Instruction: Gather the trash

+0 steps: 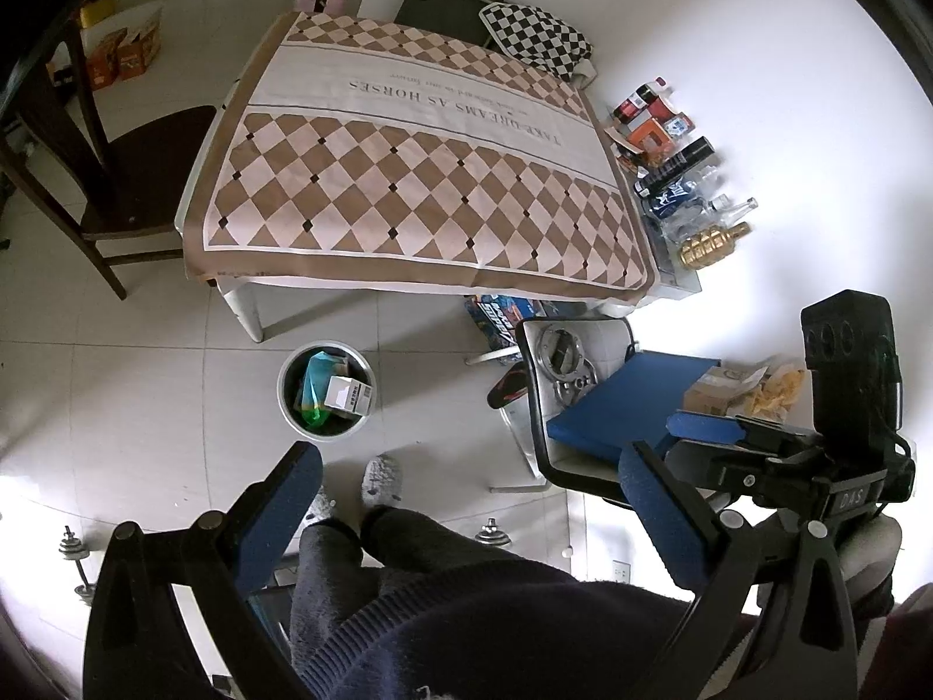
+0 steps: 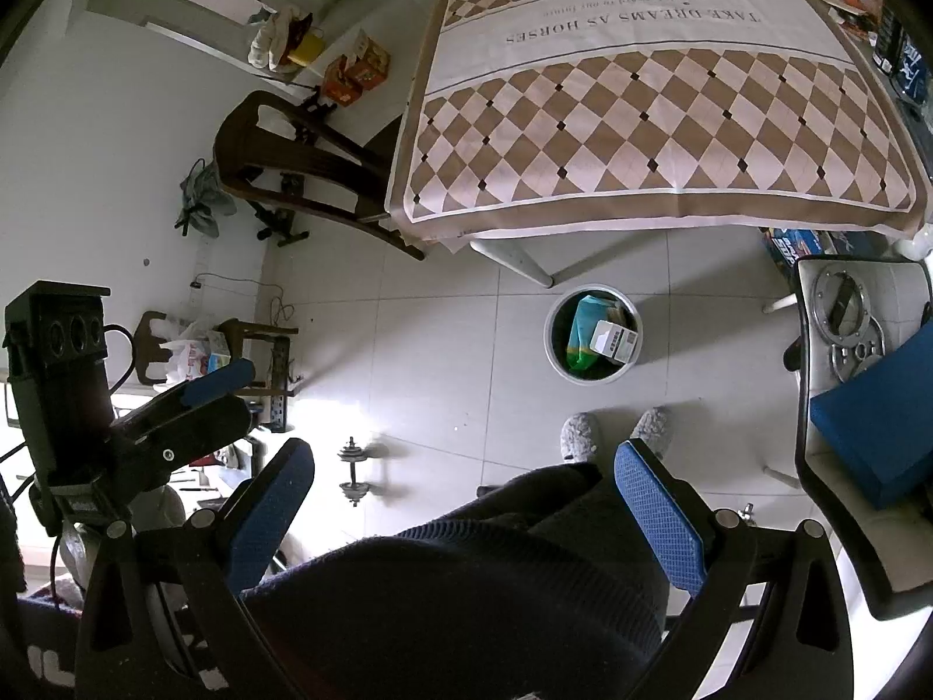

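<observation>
Both tongs held high and empty over my own legs, bin full below.

Nearest, my left gripper [image 1: 466, 516] and right gripper [image 2: 463, 499] each stand wide apart with nothing between the blue pads, held close to my body and pointing down, I judge because there is nothing left to reach for. Just past them my slippers [image 2: 612, 434] stand on the tile floor [image 1: 146, 396]. A little farther, near the table leg, sits the round bin [image 1: 326, 388], placed within easy reach of the table edge; in it lie the trash: a white box [image 1: 349, 395] and a green-and-blue packet [image 1: 315, 388]. To the right is a chair with a blue cushion [image 1: 630, 396]. Farthest, the checked tablecloth [image 1: 420, 175] looks bare, with bottles and boxes [image 1: 676, 169] lined along its right side by the wall.
</observation>
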`<state>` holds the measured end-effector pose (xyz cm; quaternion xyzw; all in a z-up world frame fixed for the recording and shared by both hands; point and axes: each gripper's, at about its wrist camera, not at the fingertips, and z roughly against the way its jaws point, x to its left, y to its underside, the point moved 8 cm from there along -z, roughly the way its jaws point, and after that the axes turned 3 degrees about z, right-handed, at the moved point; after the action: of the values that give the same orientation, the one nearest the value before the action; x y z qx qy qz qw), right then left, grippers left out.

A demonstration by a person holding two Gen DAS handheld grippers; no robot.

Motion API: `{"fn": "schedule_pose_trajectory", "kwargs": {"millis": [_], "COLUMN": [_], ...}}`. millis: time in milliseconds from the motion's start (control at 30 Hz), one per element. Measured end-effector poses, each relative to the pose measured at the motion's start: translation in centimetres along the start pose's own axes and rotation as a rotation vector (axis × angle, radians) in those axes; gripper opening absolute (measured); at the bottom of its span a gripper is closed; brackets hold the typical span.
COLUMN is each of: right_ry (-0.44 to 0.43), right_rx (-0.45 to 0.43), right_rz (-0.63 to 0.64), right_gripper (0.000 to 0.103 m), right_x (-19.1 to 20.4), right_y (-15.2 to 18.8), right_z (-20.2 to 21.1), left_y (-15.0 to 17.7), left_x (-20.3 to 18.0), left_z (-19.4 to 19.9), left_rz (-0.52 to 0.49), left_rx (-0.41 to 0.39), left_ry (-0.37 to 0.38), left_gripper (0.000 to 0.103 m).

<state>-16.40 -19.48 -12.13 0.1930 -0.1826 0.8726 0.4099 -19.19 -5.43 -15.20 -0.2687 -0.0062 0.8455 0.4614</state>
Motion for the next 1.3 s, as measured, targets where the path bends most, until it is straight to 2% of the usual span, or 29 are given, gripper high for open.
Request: {"fn": "schedule_pose_trajectory", "kwargs": {"millis": [867,1300], "right_ry": [-0.003,-0.009], "right_rx": [0.003,0.017], "right_rz": [-0.002,0.01], "right_gripper": [0.103,0.103], "right_x": [0.1,0.7], "right_y": [0.3,0.8], "right_z": [0.2,0.5], "left_y": [0.1,0.3], "left_x": [0.1,-1.6], "left_z": [0.1,-0.2], "left_rz": [0.001,-0.001], "left_rx": [-0.002,-0.006], "left_ry": [0.002,0.007], "left_gripper": [0.103,0.103]}}
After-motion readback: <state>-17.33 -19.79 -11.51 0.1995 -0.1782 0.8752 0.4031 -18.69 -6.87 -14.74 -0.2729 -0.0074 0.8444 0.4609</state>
